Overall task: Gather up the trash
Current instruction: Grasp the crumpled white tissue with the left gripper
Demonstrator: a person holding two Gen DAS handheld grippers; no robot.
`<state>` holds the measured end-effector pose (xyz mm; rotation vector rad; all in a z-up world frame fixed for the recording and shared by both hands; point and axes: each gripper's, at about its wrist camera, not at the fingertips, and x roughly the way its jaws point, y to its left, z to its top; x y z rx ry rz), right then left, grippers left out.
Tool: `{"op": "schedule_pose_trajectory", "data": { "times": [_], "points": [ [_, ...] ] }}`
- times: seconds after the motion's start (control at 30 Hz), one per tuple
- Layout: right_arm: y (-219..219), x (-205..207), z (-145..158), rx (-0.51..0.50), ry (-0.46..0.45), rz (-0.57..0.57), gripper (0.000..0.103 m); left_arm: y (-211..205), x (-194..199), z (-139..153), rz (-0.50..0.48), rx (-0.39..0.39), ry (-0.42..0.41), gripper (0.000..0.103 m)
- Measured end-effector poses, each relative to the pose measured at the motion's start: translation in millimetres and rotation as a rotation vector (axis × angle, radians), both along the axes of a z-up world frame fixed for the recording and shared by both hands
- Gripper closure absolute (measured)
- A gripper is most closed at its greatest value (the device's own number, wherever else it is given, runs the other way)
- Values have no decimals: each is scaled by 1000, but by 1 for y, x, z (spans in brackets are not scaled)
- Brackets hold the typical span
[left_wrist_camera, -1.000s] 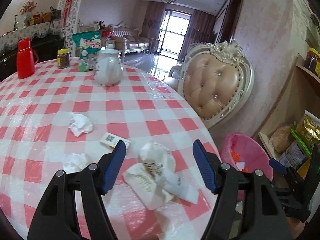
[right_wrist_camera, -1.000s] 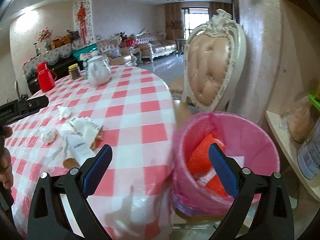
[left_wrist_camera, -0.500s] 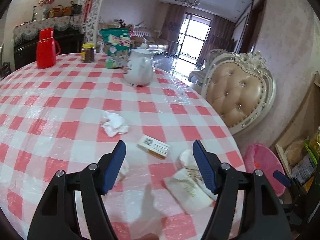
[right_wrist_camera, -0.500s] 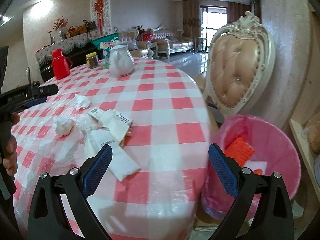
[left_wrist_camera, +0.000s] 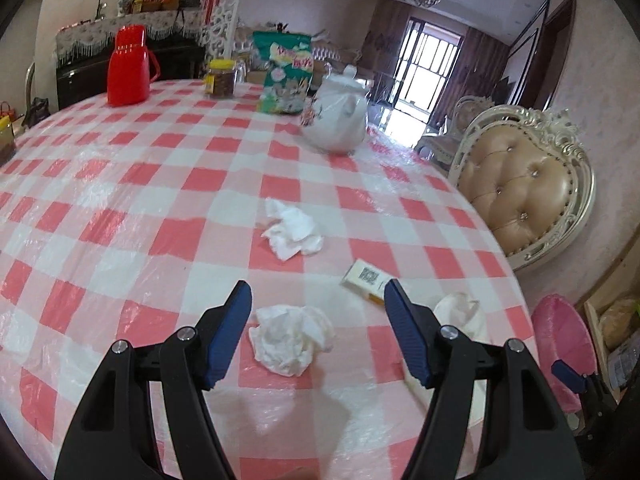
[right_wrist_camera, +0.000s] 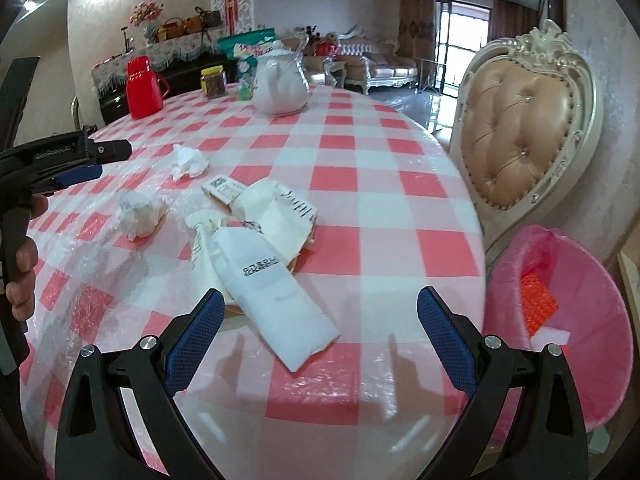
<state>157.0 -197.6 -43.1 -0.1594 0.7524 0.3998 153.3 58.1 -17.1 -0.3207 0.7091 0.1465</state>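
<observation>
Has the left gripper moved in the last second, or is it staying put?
Yes. The left gripper swung away from the pink bin, leaving the paper wrappers for a crumpled tissue.

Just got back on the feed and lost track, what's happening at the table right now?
A person is clearing trash off the checked tablecloth with a pair of tongs in each hand. The left tongs are open over a crumpled tissue, not yet gripping it. The right tongs are open and empty, near a white paper wrapper. A second tissue and a small box also lie loose. The pink bin beside the table already holds some trash.
</observation>
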Motion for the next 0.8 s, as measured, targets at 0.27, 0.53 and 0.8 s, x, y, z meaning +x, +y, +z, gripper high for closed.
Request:
{"op": "schedule_pose_trajectory", "data": {
  "times": [0.27, 0.53, 0.8],
  "points": [
    [13, 7, -12, -24, 46, 38, 25, 5, 12, -27, 5, 2, 98, 39],
    [17, 9, -18, -34, 81, 58, 37, 6, 18, -43, -1, 8, 158, 48],
    [18, 9, -19, -40, 94, 77, 51, -2, 21, -48, -19, 24, 189, 54]
  ]
}}
